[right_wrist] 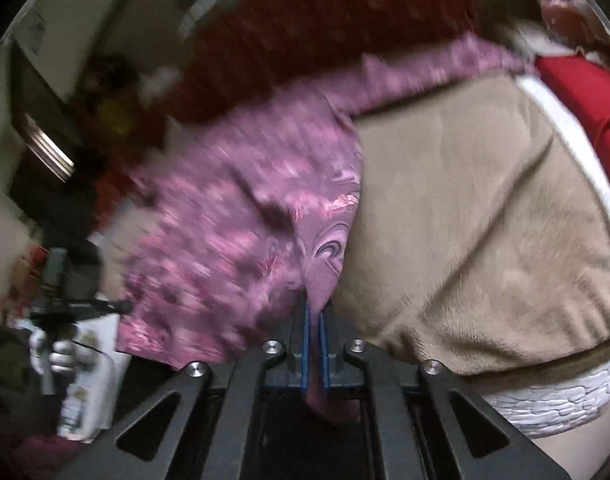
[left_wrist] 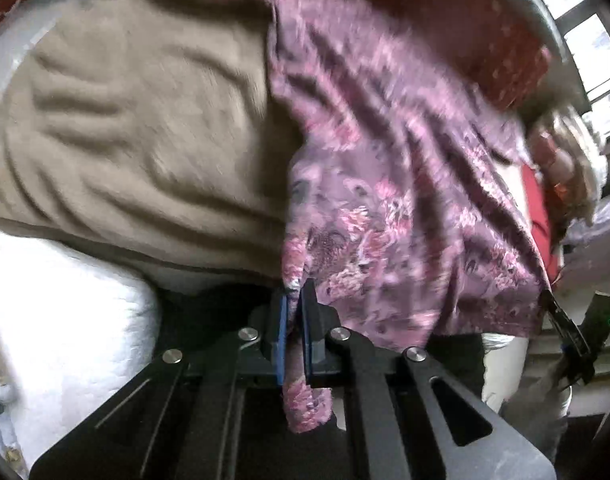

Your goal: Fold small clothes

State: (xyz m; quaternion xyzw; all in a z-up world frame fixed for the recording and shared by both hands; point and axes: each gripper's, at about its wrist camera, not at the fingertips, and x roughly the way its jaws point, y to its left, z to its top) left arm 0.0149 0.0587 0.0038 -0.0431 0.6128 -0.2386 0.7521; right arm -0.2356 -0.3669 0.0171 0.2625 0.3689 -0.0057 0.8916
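Observation:
A small purple garment [left_wrist: 385, 184] with a pink flower print lies partly over a tan fleece blanket [left_wrist: 137, 132]. My left gripper [left_wrist: 294, 300] is shut on one edge of the garment, and cloth hangs down between its blue pads. In the right wrist view the same purple garment [right_wrist: 233, 208] spreads to the left of the tan blanket [right_wrist: 485, 220]. My right gripper [right_wrist: 313, 312] is shut on another edge of it, with a fold pinched between the blue pads. Each gripper shows at the side of the other's view: the right gripper [left_wrist: 567, 332] and the left gripper [right_wrist: 85, 306].
A dark red patterned cloth [left_wrist: 445, 8] lies beyond the garment. A white quilted cover [left_wrist: 65, 320] shows under the blanket's near edge. A red cloth [right_wrist: 589, 96] lies at the far right. A window [left_wrist: 589, 28] is at the upper right.

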